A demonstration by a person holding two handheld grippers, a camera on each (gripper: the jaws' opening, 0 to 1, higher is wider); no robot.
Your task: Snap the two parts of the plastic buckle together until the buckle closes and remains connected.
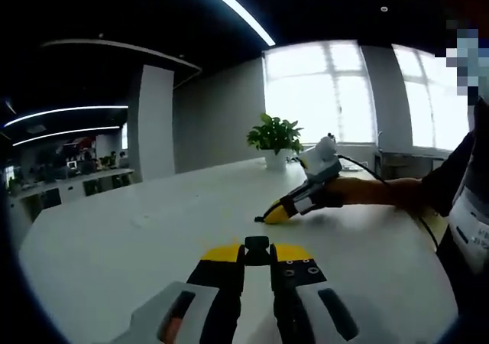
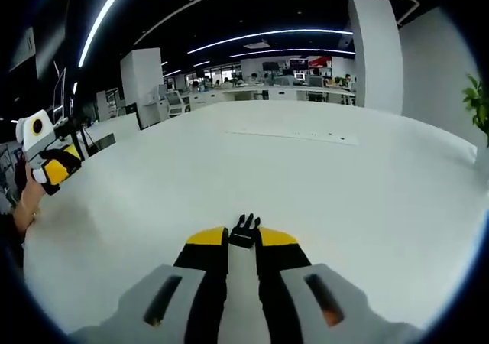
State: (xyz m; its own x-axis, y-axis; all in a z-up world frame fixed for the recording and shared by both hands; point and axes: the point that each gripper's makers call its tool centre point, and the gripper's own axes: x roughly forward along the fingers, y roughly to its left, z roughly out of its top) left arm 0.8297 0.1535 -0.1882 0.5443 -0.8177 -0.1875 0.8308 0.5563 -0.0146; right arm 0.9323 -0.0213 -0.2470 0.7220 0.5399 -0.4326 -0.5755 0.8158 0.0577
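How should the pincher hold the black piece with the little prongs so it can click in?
Grip the pronged buckle half by its back end, as the right gripper does, coming from behind. Its prongs point forward past the yellow tips, probably free to enter the other half.

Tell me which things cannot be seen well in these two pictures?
- Left gripper view: the buckle part sits between the fingers, which cover most of it.
- Right gripper view: the other buckle part is small, and its lower end is hidden by the fingers.
- Right gripper view: the plant is cut off by the edge.
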